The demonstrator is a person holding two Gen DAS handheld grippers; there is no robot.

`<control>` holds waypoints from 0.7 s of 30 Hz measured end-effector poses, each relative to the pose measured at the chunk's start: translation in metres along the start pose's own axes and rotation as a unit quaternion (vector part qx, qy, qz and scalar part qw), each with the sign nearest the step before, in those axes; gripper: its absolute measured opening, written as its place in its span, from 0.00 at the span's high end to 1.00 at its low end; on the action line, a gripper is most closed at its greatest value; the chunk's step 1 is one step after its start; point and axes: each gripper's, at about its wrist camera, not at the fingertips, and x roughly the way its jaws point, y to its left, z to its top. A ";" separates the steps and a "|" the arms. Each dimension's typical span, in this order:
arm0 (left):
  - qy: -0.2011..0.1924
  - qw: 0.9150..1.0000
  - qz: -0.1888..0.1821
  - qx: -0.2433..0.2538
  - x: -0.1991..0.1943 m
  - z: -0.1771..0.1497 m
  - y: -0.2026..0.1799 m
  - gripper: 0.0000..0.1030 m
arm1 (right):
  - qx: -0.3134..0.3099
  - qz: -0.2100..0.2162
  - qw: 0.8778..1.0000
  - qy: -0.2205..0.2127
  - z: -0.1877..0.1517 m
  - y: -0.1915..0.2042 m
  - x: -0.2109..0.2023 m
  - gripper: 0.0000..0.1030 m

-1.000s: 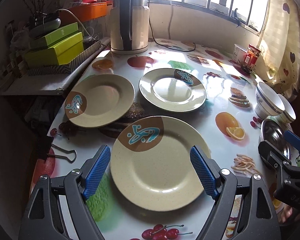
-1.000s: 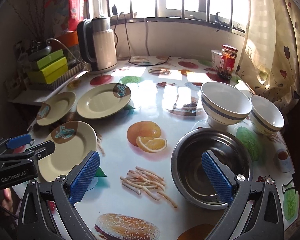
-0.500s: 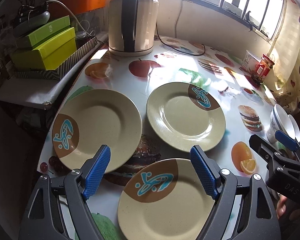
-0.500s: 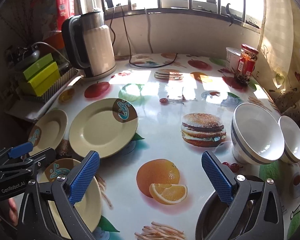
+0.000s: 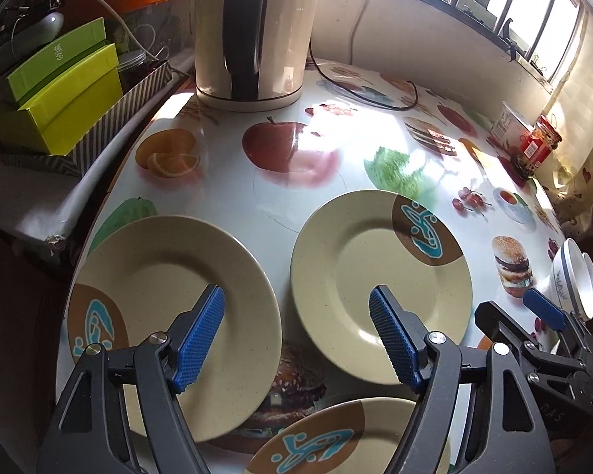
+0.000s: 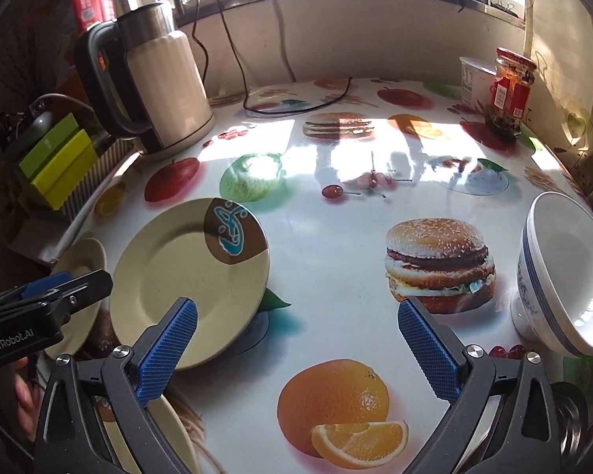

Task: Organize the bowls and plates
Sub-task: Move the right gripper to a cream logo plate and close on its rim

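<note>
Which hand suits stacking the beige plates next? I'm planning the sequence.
Probably the left: the left tool hangs open between two beige plates; the right tool faces bare tablecloth.

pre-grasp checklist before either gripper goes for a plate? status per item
1. Left gripper empty: ok. Jaws have just been closing a little, nothing between them.
2. Right gripper open and empty: ok.
3. Plates clear of each other: ok for the left plate and middle plate, a gap shows. The near plate is cropped: cannot tell.
4. Kettle cord clear of plates: ok.
5. Blue-banded bowl upright: not ok, it tilts.
6. Grippers clear of each other: ok, apart.
</note>
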 end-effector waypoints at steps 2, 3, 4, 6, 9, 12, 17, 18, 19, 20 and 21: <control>0.009 1.000 -0.008 -0.001 0.007 0.003 0.002 0.31 | 0.001 0.005 1.000 0.002 0.001 0.001 0.005 0.00; 0.013 1.000 -0.014 -0.003 0.010 0.004 0.002 0.34 | 0.000 0.007 1.000 0.004 0.002 0.001 0.007 0.03; 0.013 1.000 -0.015 -0.005 0.012 0.005 0.002 0.36 | 0.000 0.009 1.000 0.006 0.002 0.001 0.009 0.11; 0.008 1.000 -0.015 0.001 0.013 0.006 0.000 0.37 | 0.003 0.010 1.000 0.011 0.004 0.001 0.013 0.17; 0.009 1.000 -0.020 0.003 0.017 0.011 -0.002 0.38 | 0.009 0.021 1.000 0.015 0.005 -0.001 0.018 0.18; 0.003 1.000 -0.017 0.005 0.018 0.015 -0.002 0.39 | 0.012 0.026 0.999 0.018 0.005 -0.001 0.021 0.21; 0.002 1.000 -0.018 0.009 0.023 0.022 -0.001 0.43 | 0.018 0.029 0.999 0.023 0.004 -0.001 0.026 0.29; 0.001 1.000 -0.020 0.010 0.023 0.023 -0.001 0.43 | 0.019 0.030 0.999 0.025 0.004 -0.001 0.027 0.33; -0.001 1.000 -0.019 0.013 0.024 0.025 -0.002 0.43 | 0.018 0.030 0.999 0.025 0.004 -0.001 0.027 0.36; -0.002 1.000 -0.019 0.017 0.025 0.026 -0.002 0.43 | 0.018 0.029 0.999 0.024 0.004 0.000 0.027 0.37; -0.002 1.000 -0.020 0.019 0.025 0.028 -0.002 0.45 | 0.020 0.031 0.999 0.023 0.004 0.000 0.027 0.38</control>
